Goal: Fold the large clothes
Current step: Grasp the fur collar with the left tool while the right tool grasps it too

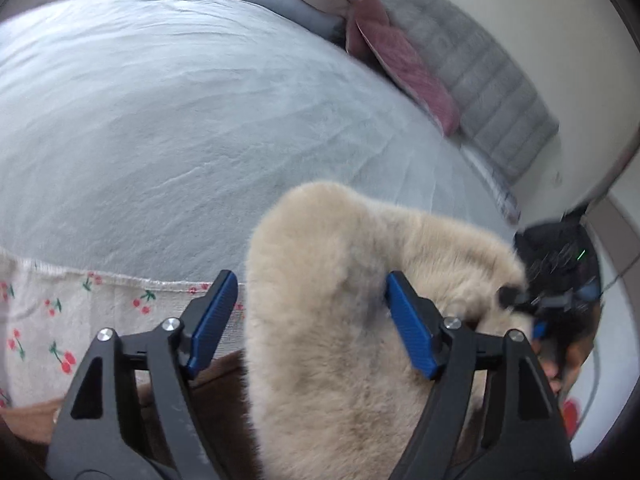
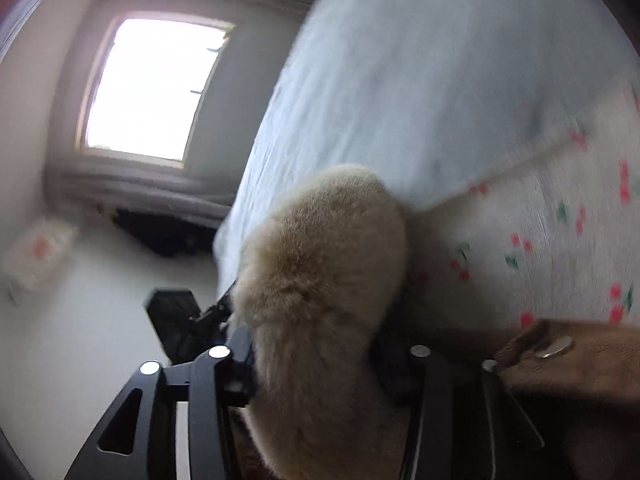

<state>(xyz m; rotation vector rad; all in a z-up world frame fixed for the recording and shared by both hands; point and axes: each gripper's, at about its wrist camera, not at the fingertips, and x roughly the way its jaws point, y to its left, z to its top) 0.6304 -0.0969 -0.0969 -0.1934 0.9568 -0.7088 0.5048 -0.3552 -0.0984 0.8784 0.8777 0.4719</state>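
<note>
A beige furry garment (image 1: pixel 340 320) hangs over the near edge of the bed, with brown fabric (image 1: pixel 216 400) under it. My left gripper (image 1: pixel 310 320) is open, its blue pads (image 1: pixel 212 320) standing wide apart, and the fur lies between them without being clamped. My right gripper (image 2: pixel 320 344) is shut on a bunch of the same beige fur (image 2: pixel 320 280); its fingertips are buried in it. The right gripper also shows in the left wrist view (image 1: pixel 556 300) at the fur's right end. A brown part of the garment with a metal button (image 2: pixel 556 348) lies to the right.
The bed has a pale blue sheet (image 1: pixel 180 120) and a white cherry-print cloth (image 1: pixel 48 328) at its near edge. Folded clothes and a pink cushion (image 1: pixel 392 52) lie at the far corner beside a grey headboard (image 1: pixel 488 80). A window (image 2: pixel 152 84) is on the wall.
</note>
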